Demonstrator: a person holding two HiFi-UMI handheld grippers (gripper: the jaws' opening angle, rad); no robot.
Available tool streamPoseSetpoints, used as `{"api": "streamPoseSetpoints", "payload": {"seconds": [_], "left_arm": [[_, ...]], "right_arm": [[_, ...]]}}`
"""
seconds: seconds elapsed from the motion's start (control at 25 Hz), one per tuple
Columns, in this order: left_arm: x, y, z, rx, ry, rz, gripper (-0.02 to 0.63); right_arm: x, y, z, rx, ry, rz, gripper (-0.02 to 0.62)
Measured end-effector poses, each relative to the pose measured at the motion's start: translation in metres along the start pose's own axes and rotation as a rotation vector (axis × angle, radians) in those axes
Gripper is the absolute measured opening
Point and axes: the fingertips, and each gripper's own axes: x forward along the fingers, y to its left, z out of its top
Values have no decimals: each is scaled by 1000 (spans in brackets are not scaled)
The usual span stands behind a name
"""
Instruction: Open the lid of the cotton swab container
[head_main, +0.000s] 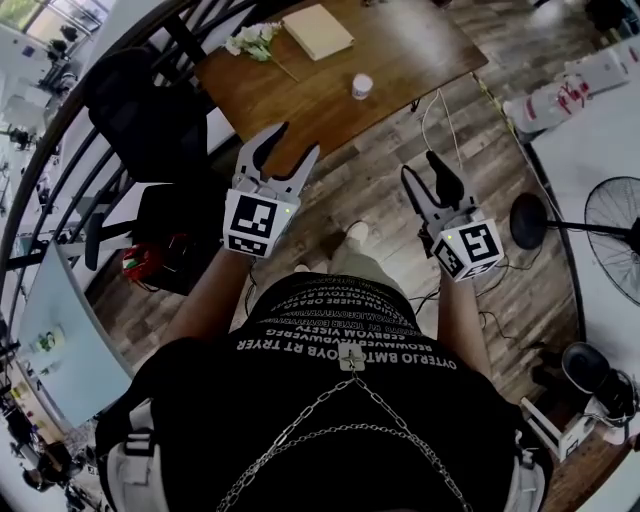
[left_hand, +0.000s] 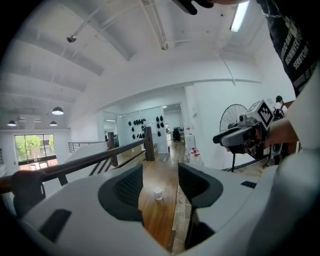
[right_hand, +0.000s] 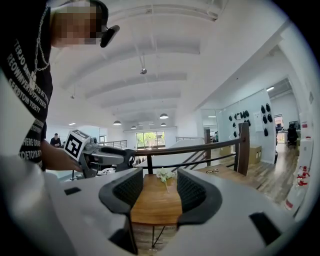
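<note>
The cotton swab container (head_main: 362, 86) is a small white tub with its lid on, standing on the brown wooden table (head_main: 300, 100) far ahead of me. In the left gripper view the container (left_hand: 158, 193) shows small in the gap between the dark pads (left_hand: 129, 186). My left gripper (head_main: 290, 143) and right gripper (head_main: 420, 168) hang in the air above the wooden floor, well short of the table. Both stand open with nothing between their jaws. The right gripper view looks along the table (right_hand: 155, 205) toward white flowers (right_hand: 164, 175).
White flowers (head_main: 252, 40) and a tan book (head_main: 317, 31) lie at the table's far end. A black chair (head_main: 150, 110) stands left of it beside a dark railing (head_main: 60, 170). A standing fan (head_main: 612, 235) and a white counter with bottles (head_main: 560, 100) are at right.
</note>
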Motion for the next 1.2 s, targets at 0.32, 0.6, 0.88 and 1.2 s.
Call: {"api": "streamPoseSetpoints", "payload": {"seconds": [0.32, 0.6, 0.88, 1.2], "left_arm": [[42, -5, 12, -20, -8, 29, 225], [83, -5, 28, -32, -8, 85, 225], [99, -5, 14, -65, 15, 138, 225], [98, 12, -17, -127, 66, 182, 225]], "right_arm": [[10, -46, 4, -6, 6, 30, 202], [23, -94, 17, -23, -17, 89, 202], [44, -118, 8, -10, -13, 143, 202], [79, -117, -4, 11, 43, 203, 202]]}}
